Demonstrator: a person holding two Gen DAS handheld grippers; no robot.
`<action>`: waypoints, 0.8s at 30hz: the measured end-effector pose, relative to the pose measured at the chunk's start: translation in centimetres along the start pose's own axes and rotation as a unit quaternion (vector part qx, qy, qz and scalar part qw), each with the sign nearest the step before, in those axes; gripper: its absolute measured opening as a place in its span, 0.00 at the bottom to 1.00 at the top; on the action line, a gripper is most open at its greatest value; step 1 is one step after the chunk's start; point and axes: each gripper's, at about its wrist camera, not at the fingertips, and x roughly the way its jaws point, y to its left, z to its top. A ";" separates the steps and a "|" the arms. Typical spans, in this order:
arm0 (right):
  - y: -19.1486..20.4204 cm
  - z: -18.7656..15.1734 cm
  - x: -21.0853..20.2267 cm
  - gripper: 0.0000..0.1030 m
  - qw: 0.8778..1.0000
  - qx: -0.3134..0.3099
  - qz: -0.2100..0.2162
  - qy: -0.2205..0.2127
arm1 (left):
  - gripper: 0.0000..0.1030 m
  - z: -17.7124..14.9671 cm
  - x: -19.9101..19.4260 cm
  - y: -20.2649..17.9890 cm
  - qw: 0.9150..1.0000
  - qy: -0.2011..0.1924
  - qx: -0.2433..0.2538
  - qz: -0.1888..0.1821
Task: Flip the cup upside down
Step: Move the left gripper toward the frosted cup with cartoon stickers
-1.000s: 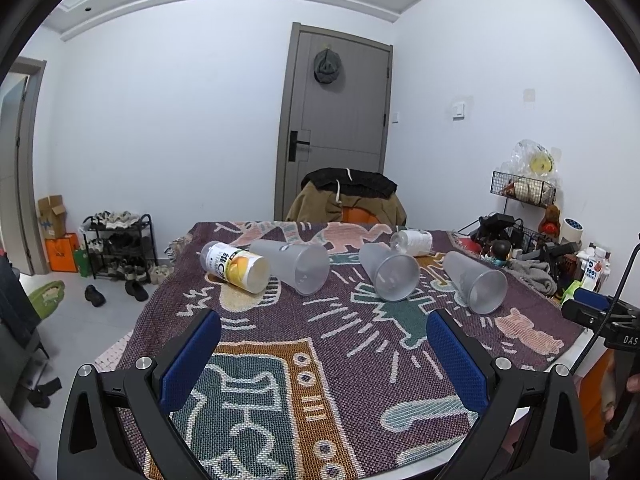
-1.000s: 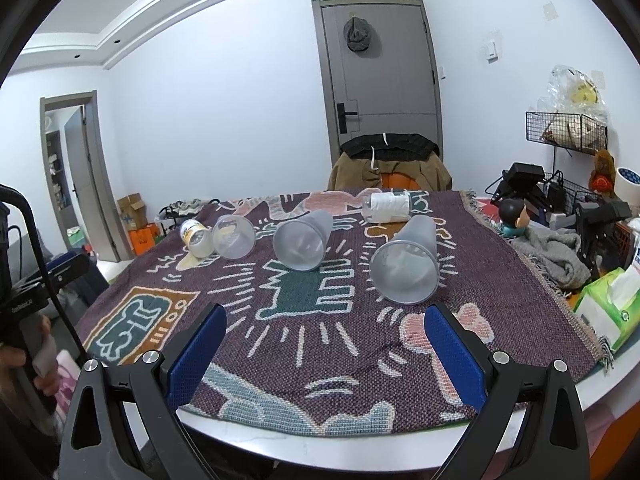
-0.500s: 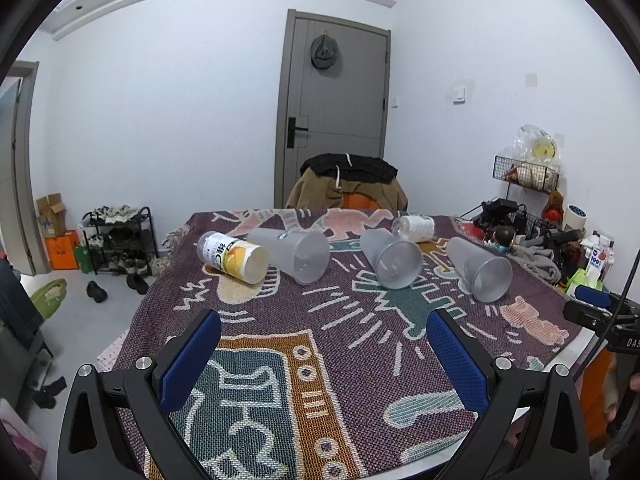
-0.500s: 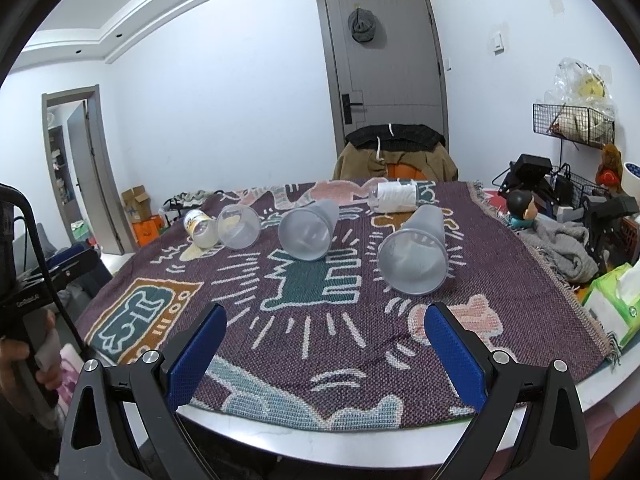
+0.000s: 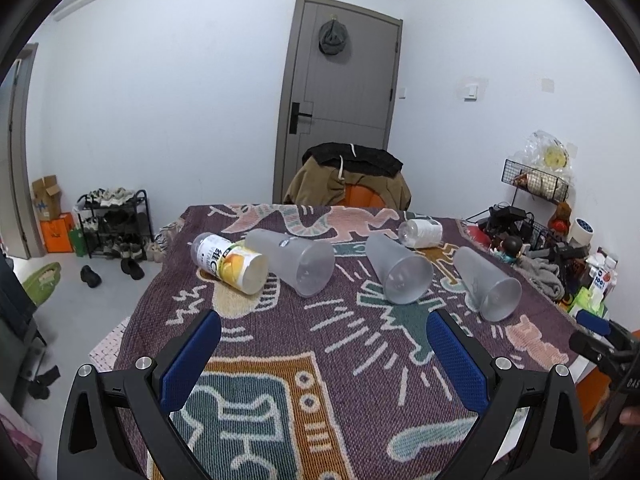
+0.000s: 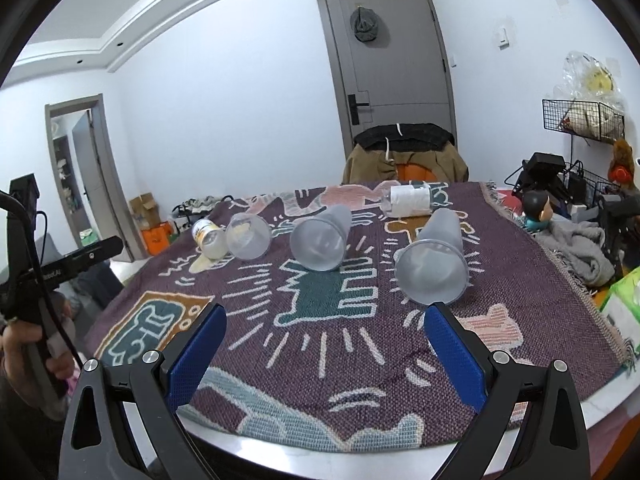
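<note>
Three frosted plastic cups lie on their sides on the patterned cloth, mouths toward me: a left cup (image 5: 298,260), a middle cup (image 5: 398,269) and a right cup (image 5: 486,284). In the right wrist view they are the left cup (image 6: 248,236), the middle cup (image 6: 322,238) and the right cup (image 6: 434,262). My left gripper (image 5: 324,354) is open and empty above the cloth, short of the cups. My right gripper (image 6: 324,346) is open and empty, its right finger just in front of the right cup.
An orange-label bottle (image 5: 230,262) lies beside the left cup. A white-label bottle (image 5: 420,233) lies at the back. A chair with a jacket (image 5: 348,180) stands behind the table (image 6: 552,406). Clutter and tissues (image 6: 622,300) crowd the right edge.
Both grippers have moved forward toward the cups and tilted down a little; the cups appear larger and nearer. Both stay open. Nothing on the table has moved.
</note>
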 end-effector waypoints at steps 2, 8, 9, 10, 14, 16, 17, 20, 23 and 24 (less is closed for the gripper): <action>0.1 0.3 0.2 0.97 1.000 -0.005 -0.008 0.000 | 1.00 0.8 0.6 0.2 1.000 0.005 -0.004 -0.001; 0.3 1.1 0.9 0.97 1.000 -0.011 -0.022 -0.003 | 1.00 3.5 2.9 1.3 0.999 0.026 -0.031 -0.002; 0.3 1.3 1.2 0.97 1.000 -0.007 -0.021 -0.001 | 1.00 3.9 3.2 1.4 0.999 0.030 -0.033 -0.002; 0.2 1.4 1.3 0.97 1.000 -0.005 -0.021 0.001 | 1.00 4.2 3.6 1.5 0.999 0.034 -0.037 -0.005; 0.2 2.2 2.0 0.97 0.999 -0.007 -0.031 0.006 | 1.00 5.8 5.4 2.0 0.997 0.053 -0.052 -0.010; 0.0 2.6 2.1 0.98 0.999 -0.004 -0.034 0.005 | 1.00 6.4 6.3 2.2 0.996 0.063 -0.060 -0.013; -0.1 2.8 2.2 0.98 0.999 -0.001 -0.033 0.004 | 1.00 6.7 6.8 2.3 0.995 0.068 -0.066 -0.016; -0.7 3.5 3.0 0.98 0.999 0.016 -0.032 0.010 | 0.99 7.4 8.9 2.7 0.992 0.091 -0.084 -0.023; -1.4 4.2 3.8 0.98 0.999 0.033 -0.031 0.013 | 0.98 8.0 10.9 3.0 0.989 0.115 -0.093 -0.023; -1.5 4.4 4.0 0.98 0.999 0.038 -0.030 0.013 | 0.97 8.0 11.5 3.1 0.987 0.123 -0.096 -0.021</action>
